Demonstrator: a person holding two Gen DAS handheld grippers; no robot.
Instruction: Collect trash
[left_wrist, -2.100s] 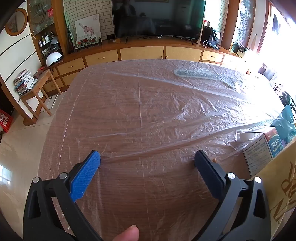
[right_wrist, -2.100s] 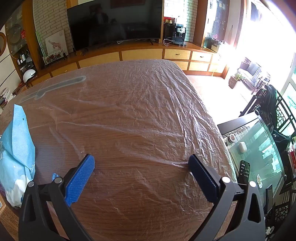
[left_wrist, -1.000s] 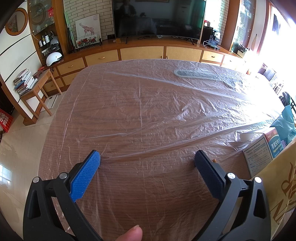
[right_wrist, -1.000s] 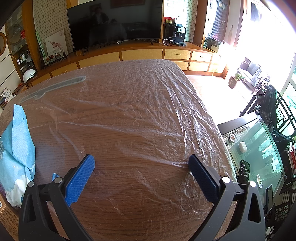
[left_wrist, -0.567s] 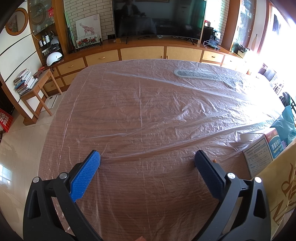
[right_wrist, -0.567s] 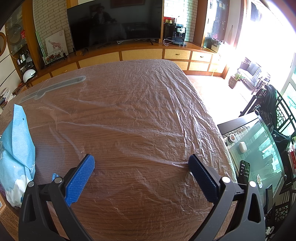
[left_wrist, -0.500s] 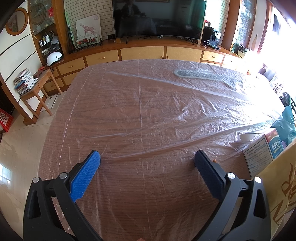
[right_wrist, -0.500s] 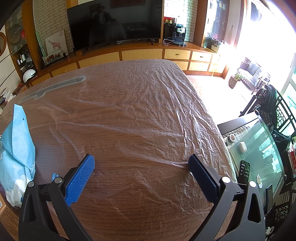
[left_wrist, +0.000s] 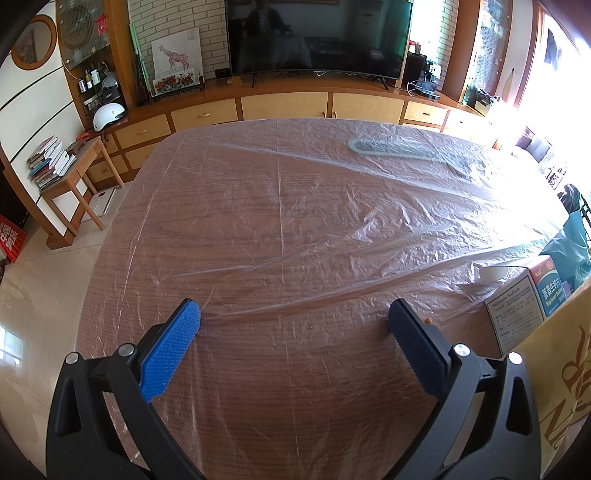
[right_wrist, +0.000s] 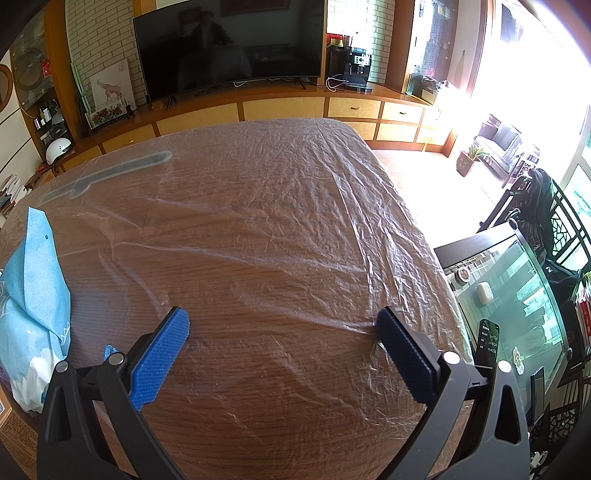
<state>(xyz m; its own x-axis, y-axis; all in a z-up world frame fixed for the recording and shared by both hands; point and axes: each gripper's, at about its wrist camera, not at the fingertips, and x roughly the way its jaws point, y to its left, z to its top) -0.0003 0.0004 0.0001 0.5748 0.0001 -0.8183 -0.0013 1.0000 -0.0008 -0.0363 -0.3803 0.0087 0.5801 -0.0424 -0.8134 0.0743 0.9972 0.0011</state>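
— What am I looking at on your side?

— I'm hovering the left gripper (left_wrist: 294, 314) over the wooden table wrapped in clear crinkled plastic film (left_wrist: 295, 206), jaws spread wide, gripping nothing. A white-and-blue printed medicine box (left_wrist: 524, 302) is sitting at the table's right edge.

— And the other one?

— I'm holding the right gripper (right_wrist: 282, 323) over the same table, jaws wide apart and empty. A crumpled light-blue wrapper (right_wrist: 35, 288) is lying at the table's left edge, beside the gripper.

Both wrist views look low across the same table (left_wrist: 295, 221) toward the television (right_wrist: 229, 48).
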